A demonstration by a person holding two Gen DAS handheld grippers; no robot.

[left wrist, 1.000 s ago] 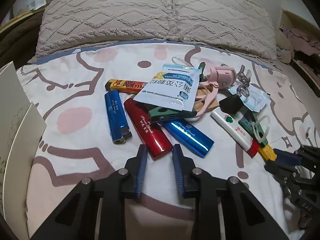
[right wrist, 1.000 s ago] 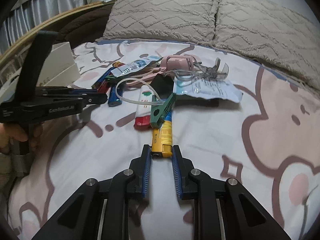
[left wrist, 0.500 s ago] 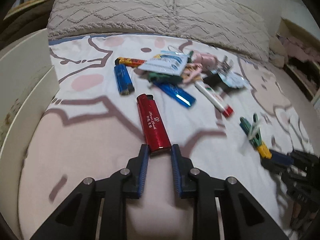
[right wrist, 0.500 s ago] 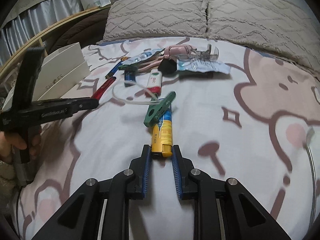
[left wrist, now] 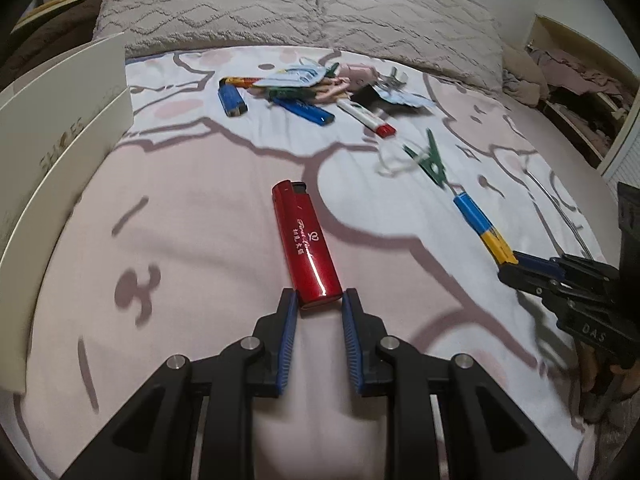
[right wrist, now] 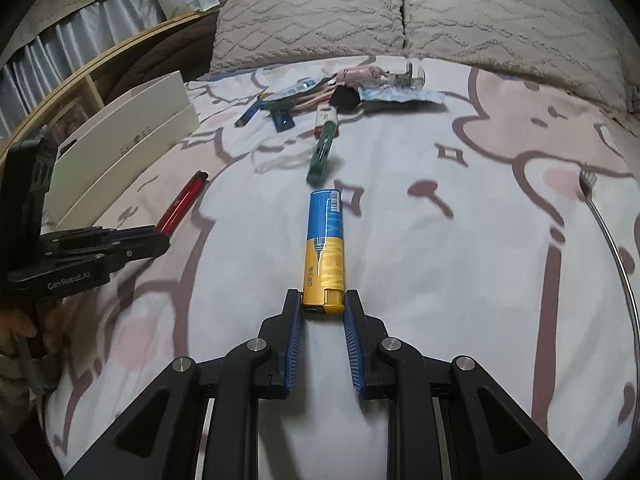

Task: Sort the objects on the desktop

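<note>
My left gripper (left wrist: 319, 300) is shut on the near end of a red lighter (left wrist: 306, 242), which also shows in the right wrist view (right wrist: 182, 202). My right gripper (right wrist: 323, 304) is shut on the yellow end of a blue-and-yellow lighter (right wrist: 325, 246), seen at the right of the left wrist view (left wrist: 482, 226). Both lighters are held over the near part of the bedsheet, away from the pile (left wrist: 320, 88) of lighters, packets and small items farther back. A green clothespin (right wrist: 322, 152) with a white loop lies between the pile and the right gripper.
A white box (left wrist: 48, 128) stands at the left edge of the bed. Beige pillows (left wrist: 300, 12) line the back. A thin metal rod with a toothed end (right wrist: 608, 232) lies on the right. Shelves stand beside the bed on both sides.
Both grippers have pulled back from the pile, each drawing its lighter toward the near side of the bed. The green clothespin came off the yellow lighter and stayed behind.
</note>
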